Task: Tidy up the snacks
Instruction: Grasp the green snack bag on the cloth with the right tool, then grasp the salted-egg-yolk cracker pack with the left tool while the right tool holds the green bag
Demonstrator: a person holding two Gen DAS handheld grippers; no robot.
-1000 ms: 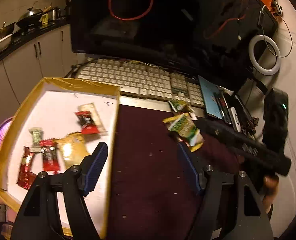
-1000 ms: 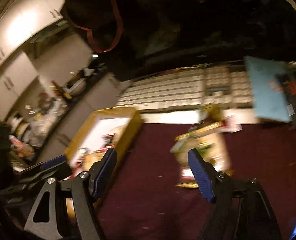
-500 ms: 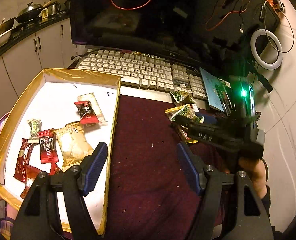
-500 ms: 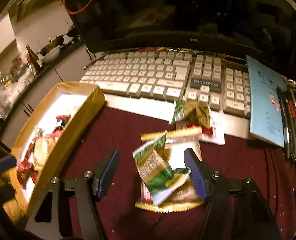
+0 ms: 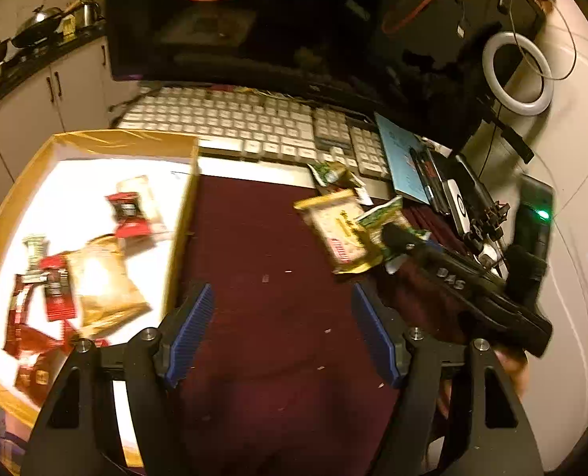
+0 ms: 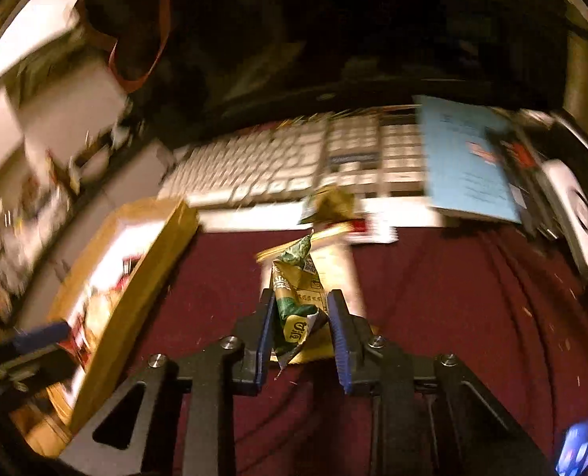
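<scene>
A surface covered in dark maroon cloth (image 5: 262,261) fills the middle of both views, with a pale computer keyboard (image 5: 254,127) along its far edge. At the left side sits a shallow cardboard tray with gold-taped walls and a white floor (image 5: 127,141). It holds several snack packets: red wrappers, a tan crinkled pouch (image 5: 103,289) and a small green-and-white one.

To the right of the tray, well apart from it, a small pile of loose snacks lies on the cloth, including a flat yellow-edged cracker packet (image 5: 339,234).

The right tool (image 6: 300,325) has its blue-padded jaws closed nearly together on a crumpled green and white foil snack packet (image 6: 296,297), gripping its lower half. The packet stands upright between the pads, directly over the cracker packet. The blur makes it hard to tell whether it is clear of the pile, though it probably is.

The left tool (image 5: 282,333) hangs over bare cloth beside the tray with its jaws spread wide, holding nothing.

The step in hand appears to be picking up the green packet. The next move calls for carrying it leftward over the tray's near wall, then releasing it onto the white floor among the other snacks.
</scene>
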